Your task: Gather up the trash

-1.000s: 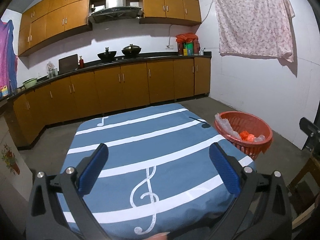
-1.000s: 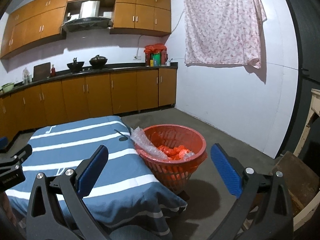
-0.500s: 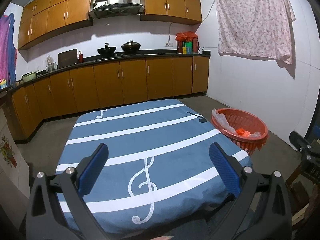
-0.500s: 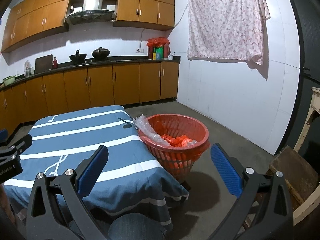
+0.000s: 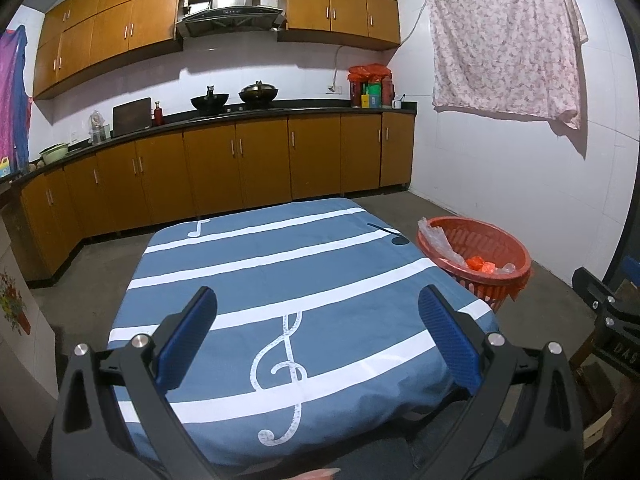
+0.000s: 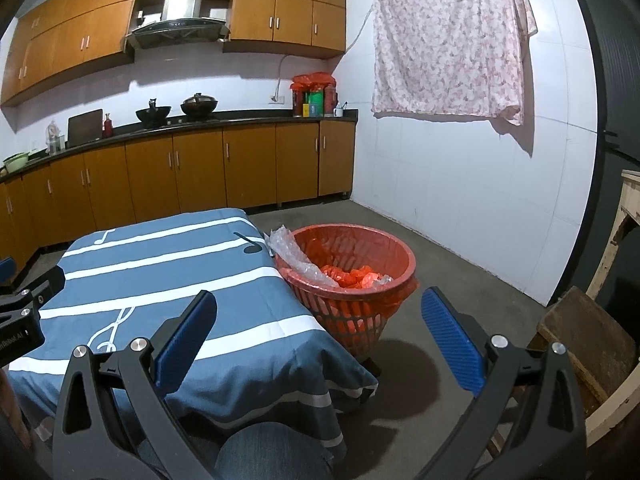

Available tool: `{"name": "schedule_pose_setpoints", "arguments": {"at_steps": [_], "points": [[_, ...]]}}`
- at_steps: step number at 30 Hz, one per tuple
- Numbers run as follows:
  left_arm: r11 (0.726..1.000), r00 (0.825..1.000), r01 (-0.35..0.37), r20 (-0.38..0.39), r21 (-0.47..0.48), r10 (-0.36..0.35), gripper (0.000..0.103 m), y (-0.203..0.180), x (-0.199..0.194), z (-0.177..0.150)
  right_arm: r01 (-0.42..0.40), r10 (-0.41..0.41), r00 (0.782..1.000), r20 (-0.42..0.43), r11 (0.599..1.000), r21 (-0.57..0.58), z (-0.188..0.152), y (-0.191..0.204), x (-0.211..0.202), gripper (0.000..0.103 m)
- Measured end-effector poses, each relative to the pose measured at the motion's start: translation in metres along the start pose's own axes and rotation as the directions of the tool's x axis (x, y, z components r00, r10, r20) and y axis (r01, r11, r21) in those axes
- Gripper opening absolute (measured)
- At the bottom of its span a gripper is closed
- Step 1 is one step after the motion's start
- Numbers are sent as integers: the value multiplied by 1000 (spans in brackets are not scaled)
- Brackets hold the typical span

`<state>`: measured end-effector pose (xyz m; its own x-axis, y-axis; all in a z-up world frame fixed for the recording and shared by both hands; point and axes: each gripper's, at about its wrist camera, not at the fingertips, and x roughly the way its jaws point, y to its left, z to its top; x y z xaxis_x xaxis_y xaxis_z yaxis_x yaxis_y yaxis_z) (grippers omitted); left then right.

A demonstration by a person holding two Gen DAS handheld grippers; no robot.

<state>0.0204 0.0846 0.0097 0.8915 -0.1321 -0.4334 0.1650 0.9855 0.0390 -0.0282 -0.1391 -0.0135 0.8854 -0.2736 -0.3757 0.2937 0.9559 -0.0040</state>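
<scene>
As both views have drawn back since the earlier frames, each hand-held gripper (image 5: 318,330) (image 6: 320,330) gapes empty; the woven red plastic basket (image 6: 394,254), centre-right, holds crinkled film beside the striped cloth-covered bench (image 6: 160,272).

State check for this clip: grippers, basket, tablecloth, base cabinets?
Left gripper: open, holding nothing.
Right gripper: open, holding nothing.
Red basket: upright, partly filled with orange and clear plastic trash.
Blue tablecloth: spread flat, nothing lying on it.
Base cabinets: doors closed.

Even, fairly dim indoor light; sharp focus throughout. Fisheye bending with black corners. The hanging cloth (image 5: 506,38) casts a shadow at upper right.
</scene>
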Motion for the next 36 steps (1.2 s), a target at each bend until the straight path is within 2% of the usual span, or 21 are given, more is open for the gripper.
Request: {"name": "schedule_pose_setpoints", "arguments": {"at_steps": [36], "points": [[1000,1000,2,-3,-3,-2,99,-3,0,-1,4,-4,1000,-6,1000,2,-1,-1,2,101]]}}
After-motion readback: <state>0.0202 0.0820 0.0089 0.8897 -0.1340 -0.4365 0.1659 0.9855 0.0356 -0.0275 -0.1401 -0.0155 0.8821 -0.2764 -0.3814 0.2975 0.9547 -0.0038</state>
